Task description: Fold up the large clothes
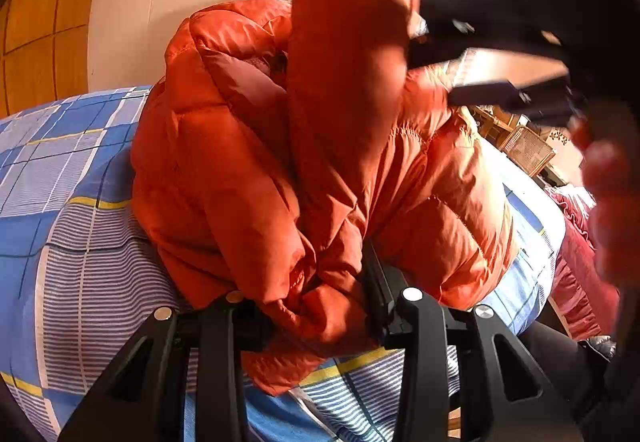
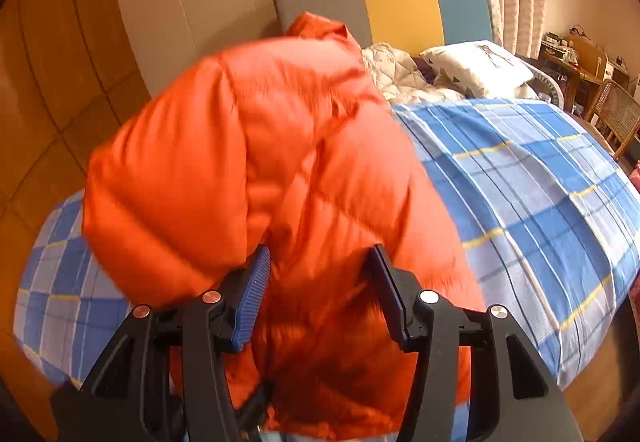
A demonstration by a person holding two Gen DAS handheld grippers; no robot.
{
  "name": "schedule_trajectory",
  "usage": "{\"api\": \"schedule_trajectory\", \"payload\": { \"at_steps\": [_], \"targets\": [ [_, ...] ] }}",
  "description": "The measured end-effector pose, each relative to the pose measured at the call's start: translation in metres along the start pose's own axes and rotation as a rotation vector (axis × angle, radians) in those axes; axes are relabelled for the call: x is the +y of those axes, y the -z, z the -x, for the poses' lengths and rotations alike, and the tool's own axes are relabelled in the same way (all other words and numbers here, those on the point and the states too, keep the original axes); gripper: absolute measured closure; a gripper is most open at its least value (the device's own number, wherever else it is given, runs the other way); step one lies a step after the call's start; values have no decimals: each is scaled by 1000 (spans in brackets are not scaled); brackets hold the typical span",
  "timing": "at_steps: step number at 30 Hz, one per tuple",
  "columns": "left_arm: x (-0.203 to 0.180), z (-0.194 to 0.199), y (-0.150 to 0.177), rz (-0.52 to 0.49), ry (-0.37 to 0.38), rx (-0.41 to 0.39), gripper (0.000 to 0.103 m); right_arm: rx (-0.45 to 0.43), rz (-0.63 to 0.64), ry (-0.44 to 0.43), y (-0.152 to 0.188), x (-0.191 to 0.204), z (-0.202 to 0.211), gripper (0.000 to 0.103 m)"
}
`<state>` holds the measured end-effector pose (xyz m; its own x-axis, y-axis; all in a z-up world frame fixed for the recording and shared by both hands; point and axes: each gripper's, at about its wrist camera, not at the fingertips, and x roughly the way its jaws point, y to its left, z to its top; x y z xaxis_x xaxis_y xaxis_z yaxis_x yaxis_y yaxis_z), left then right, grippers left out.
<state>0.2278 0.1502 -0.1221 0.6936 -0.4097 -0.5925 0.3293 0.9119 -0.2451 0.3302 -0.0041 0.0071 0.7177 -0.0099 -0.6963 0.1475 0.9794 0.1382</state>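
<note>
An orange puffer jacket [image 1: 248, 146] lies bunched on a bed with a blue plaid cover [image 1: 72, 210]. My left gripper [image 1: 316, 306] is shut on a fold of the jacket's edge near the bed's front; its left finger is buried in the fabric. In the left wrist view my right gripper [image 1: 432, 54] shows at upper right, blurred, against a raised part of the jacket. In the right wrist view the jacket [image 2: 260, 162] fills the middle, and my right gripper [image 2: 320, 282] has its jaws apart with puffy fabric between the blue pads [image 2: 252, 298].
The plaid bed cover [image 2: 540, 202] stretches to the right. A white pillow [image 2: 476, 68] and quilted blanket [image 2: 400, 78] lie by the headboard [image 2: 400, 10]. A wicker chair [image 2: 616, 114] and desk stand at far right. Wooden floor is at left. A dark red cloth [image 1: 576, 266] hangs beside the bed.
</note>
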Motion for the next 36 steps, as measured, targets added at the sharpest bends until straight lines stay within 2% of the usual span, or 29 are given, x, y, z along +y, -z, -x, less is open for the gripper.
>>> {"api": "schedule_trajectory", "payload": {
  "at_steps": [5, 14, 28, 33, 36],
  "targets": [
    [1, 1, -2, 1, -7, 0, 67, 5, 12, -12, -14, 4, -11, 51],
    [2, 1, 5, 43, -4, -17, 67, -3, 19, -17, -14, 5, -17, 51],
    [2, 3, 7, 41, -11, -27, 67, -17, -4, -43, -16, -6, -10, 51],
    [2, 3, 8, 43, -14, -26, 67, 19, -65, -74, -18, -11, -15, 51],
    [4, 3, 9, 51, -13, -24, 67, 87, -126, -113, -20, -16, -24, 51]
  ]
}}
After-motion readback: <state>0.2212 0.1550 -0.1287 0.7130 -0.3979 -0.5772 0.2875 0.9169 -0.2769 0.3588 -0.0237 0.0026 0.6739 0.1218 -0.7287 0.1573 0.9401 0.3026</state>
